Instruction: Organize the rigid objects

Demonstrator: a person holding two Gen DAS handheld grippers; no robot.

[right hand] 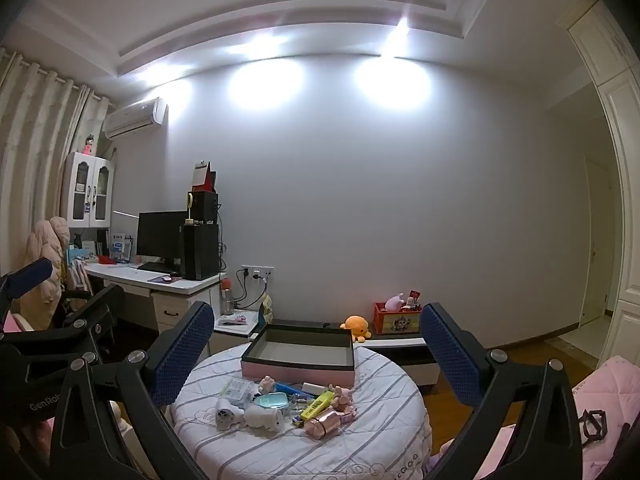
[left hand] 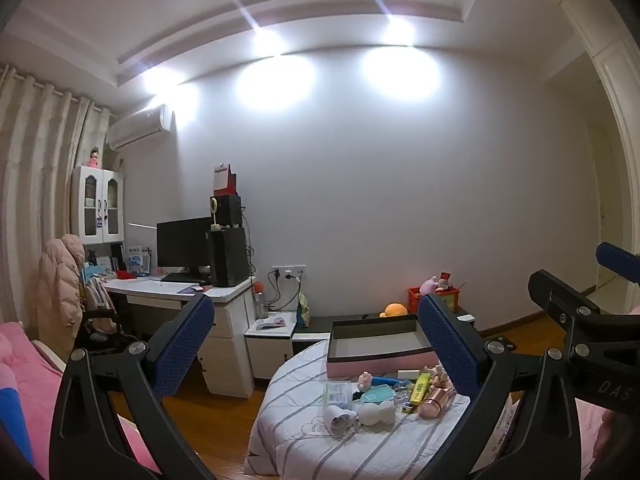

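Observation:
A round table with a striped white cloth (right hand: 352, 448) holds a pile of small objects: a yellow highlighter (right hand: 317, 400), a rose-gold cylinder (right hand: 325, 423), a white mini fan (right hand: 226, 413), a teal case (right hand: 271, 401) and a white figure (right hand: 265, 418). Behind them sits an open pink box with a dark rim (right hand: 298, 370). The same pile (left hand: 380, 398) and box (left hand: 380, 358) show in the left wrist view. My left gripper (left hand: 316, 344) and my right gripper (right hand: 316, 350) are both open, empty, held above and short of the table.
A white desk (right hand: 160, 278) with a monitor and a black computer tower stands at the left wall. A low bench holds an orange plush (right hand: 357, 326) and a red crate (right hand: 396, 322). Pink bedding (left hand: 24, 384) lies at the left, wood floor (left hand: 228, 412) around the table.

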